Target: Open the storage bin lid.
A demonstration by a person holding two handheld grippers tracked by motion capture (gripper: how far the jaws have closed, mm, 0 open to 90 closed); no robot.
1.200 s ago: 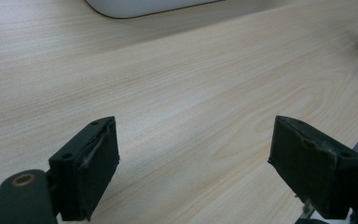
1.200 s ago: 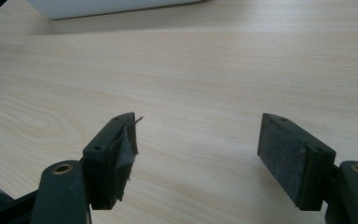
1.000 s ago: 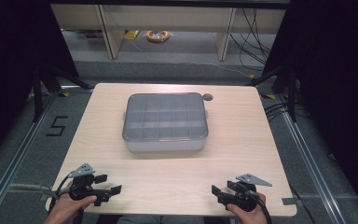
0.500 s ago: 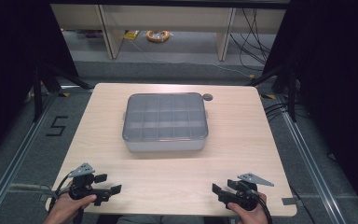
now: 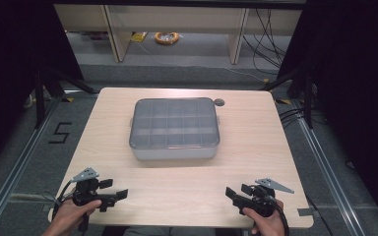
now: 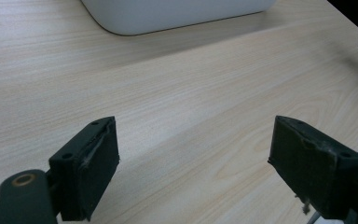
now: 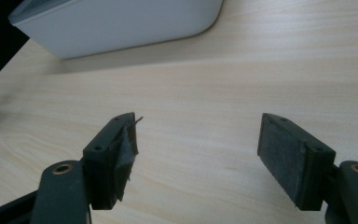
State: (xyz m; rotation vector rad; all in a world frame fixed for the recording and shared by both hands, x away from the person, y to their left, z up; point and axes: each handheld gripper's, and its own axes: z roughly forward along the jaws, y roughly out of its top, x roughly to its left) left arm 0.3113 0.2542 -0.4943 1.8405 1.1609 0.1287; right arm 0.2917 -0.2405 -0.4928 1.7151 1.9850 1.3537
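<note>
One wooden table point(image 5: 256, 142) is present. One grey compartment box point(image 5: 174, 129) with a clear lid sits on it, toward the far side; the lid shows a grid of twelve compartments, four across and three deep. One small dark round fitting point(image 5: 219, 102) lies just beside the box's far right corner. Two grippers are counted near the table's front edge: one left gripper point(image 5: 114, 189) and one right gripper point(image 5: 235, 192), each with two jaws set apart.
</note>
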